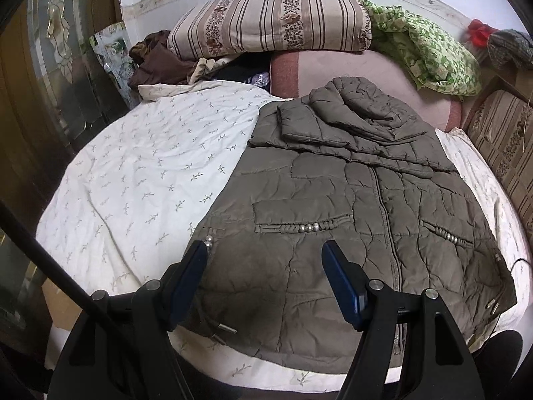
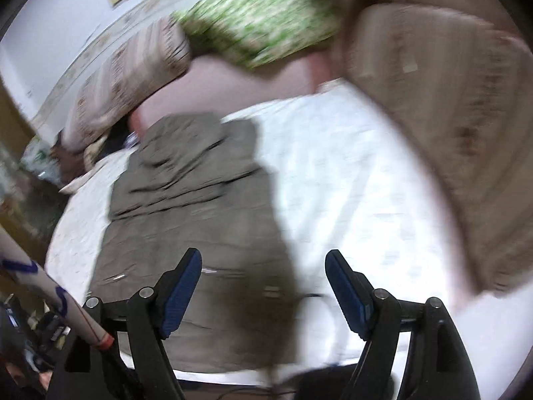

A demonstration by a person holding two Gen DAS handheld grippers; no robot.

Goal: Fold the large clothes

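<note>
Spread across the bed [image 1: 133, 173] at frame centre, the puffy jacket [image 1: 333, 233] looks soft, light and slippery, best pinched at its hem corners; left tool [image 1: 265, 250] and right tool [image 2: 263, 260] gape wide, empty.

A padded jacket [image 1: 349, 206] lies flat on a bed sheet [image 1: 140, 173], hem nearest the camera, hood at twelve o'clock. Bare sheet spreads toward nine o'clock. Behind the hood, a striped pillow [image 1: 273, 20] sits at twelve, a leafy blanket [image 1: 429, 46] at two.
</note>
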